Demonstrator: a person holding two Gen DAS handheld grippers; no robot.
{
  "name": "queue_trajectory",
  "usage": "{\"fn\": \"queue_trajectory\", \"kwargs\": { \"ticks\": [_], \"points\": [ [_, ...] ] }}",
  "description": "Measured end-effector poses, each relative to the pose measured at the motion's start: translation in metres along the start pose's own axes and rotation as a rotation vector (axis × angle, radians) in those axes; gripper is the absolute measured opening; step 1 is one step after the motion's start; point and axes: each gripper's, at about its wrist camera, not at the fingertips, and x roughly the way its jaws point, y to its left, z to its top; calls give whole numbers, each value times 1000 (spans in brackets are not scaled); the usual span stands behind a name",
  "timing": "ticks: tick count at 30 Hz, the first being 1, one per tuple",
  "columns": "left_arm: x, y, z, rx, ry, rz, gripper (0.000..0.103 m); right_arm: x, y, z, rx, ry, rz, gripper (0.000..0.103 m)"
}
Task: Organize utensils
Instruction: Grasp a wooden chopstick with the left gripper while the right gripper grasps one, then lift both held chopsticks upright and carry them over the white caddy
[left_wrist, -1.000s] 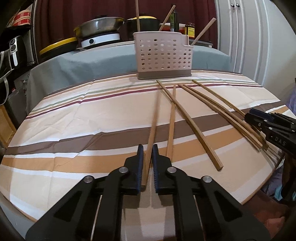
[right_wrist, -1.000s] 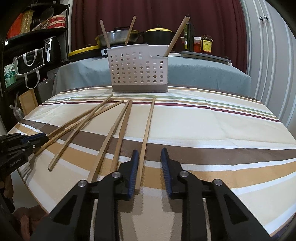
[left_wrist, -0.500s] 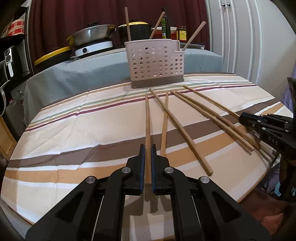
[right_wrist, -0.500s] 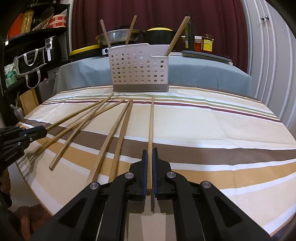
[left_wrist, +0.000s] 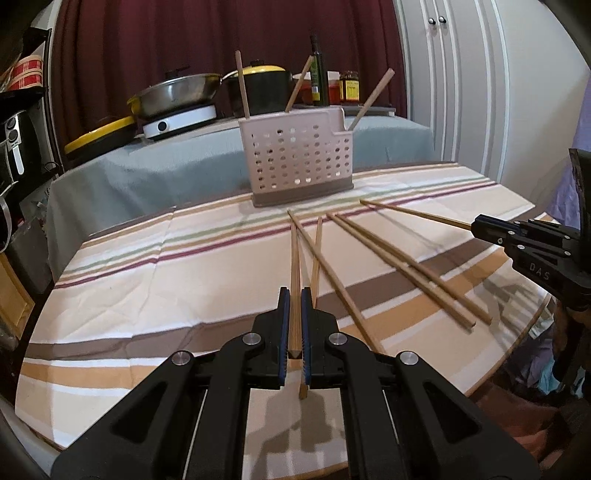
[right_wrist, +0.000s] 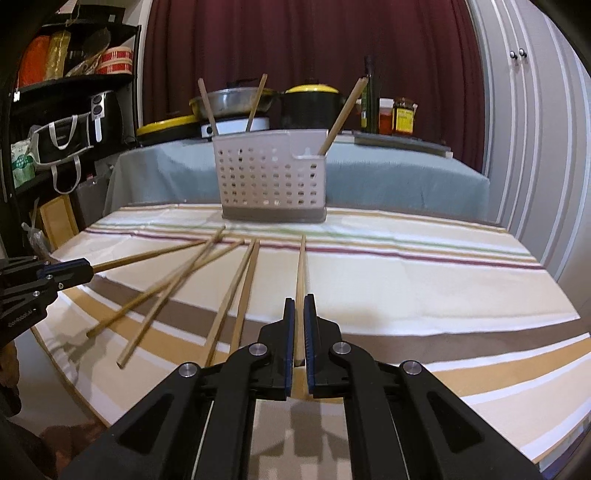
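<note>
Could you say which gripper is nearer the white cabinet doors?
Right: the right gripper is on the side of the white cabinet doors; the left gripper is opposite.

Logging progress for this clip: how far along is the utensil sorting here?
Done: three chopsticks already stand in the perforated basket. In hand: the left gripper is shut on one chopstick, and the right gripper on another. Left: four loose chopsticks lie on the striped tablecloth, plus binning the two held.

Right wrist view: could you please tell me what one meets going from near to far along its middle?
Right gripper, chopstick it grips, perforated utensil holder, grey-covered counter, black pot, dark red curtain.
</note>
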Motion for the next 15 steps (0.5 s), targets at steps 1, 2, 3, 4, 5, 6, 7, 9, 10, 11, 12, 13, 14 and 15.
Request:
{"fn": "queue_trajectory", "kwargs": {
  "ticks": [1,2,3,4,5,6,7,9,10,11,12,13,14,15],
  "points": [
    [-2,0,3,-3,-7,0,6,-3,-1,2,0,-7,-2,6],
    [-3,0,4,-4,-11,1,6,-5,-1,5,-1,-15,-4,6],
    [-4,0,6,-3,-15,1,6,-8,-2,8,-1,-25,-7,6],
    [-5,0,9,-3,-20,-1,6,-10,-2,9,-1,-31,-9,6],
    [-7,-1,12,-2,-26,-2,6,-13,-3,12,0,-41,-12,6],
    [-8,-1,14,0,-31,-4,6,-14,-4,14,1,-45,-13,6],
    [-9,-2,16,4,-37,-6,6,-16,-5,17,3,-53,-14,6],
    [-9,-2,21,7,-45,-12,6,-21,-7,22,7,-69,-16,6],
    [-10,-2,24,8,-52,-17,6,-24,-8,26,9,-79,-18,6],
    [-10,-2,26,7,-56,-19,6,-25,-9,29,10,-85,-19,6],
    [-10,-2,28,7,-59,-21,6,-26,-10,31,10,-90,-19,6],
    [-10,-2,30,8,-61,-22,6,-26,-10,33,11,-94,-18,6],
    [-10,-3,31,10,-64,-21,6,-27,-11,36,13,-98,-17,6],
    [-11,-3,33,11,-67,-21,6,-28,-12,38,12,-101,-17,6]
  ]
}}
